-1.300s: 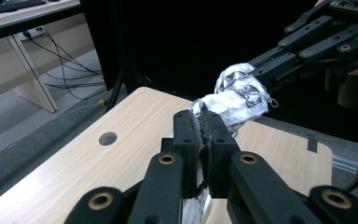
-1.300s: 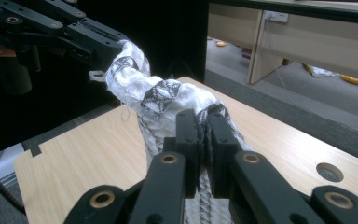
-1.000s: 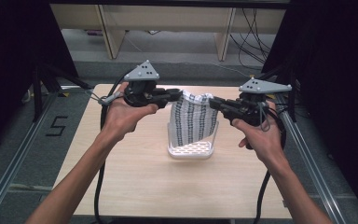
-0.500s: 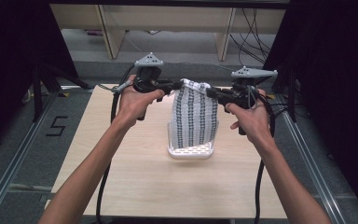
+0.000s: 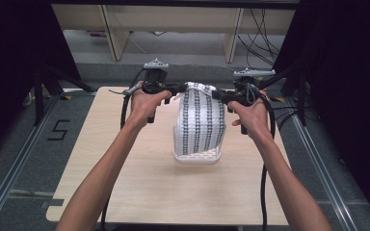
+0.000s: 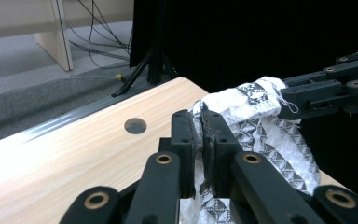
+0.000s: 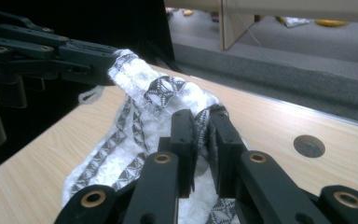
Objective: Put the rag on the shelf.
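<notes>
**Cloth hung between two clamped grippers, basket below**

The left gripper [image 5: 179, 88] and the right gripper [image 5: 218, 95] each pinched a top corner of the patterned cloth [image 5: 200, 120], the jaws pressed tight on the fabric. The right gripper's jaws had just been easing open slightly, the cloth between them. The cloth's top edge ran straight from one gripper to the other, and its length dropped beneath them into the white basket [image 5: 197, 156] on the table [image 5: 125, 192]. Neither hand stood nearer; I judged that lowering it called for both together.

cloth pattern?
White cloth with dark stripes made of small geometric, diamond-like motifs; the stripes show best in the high view.
</notes>
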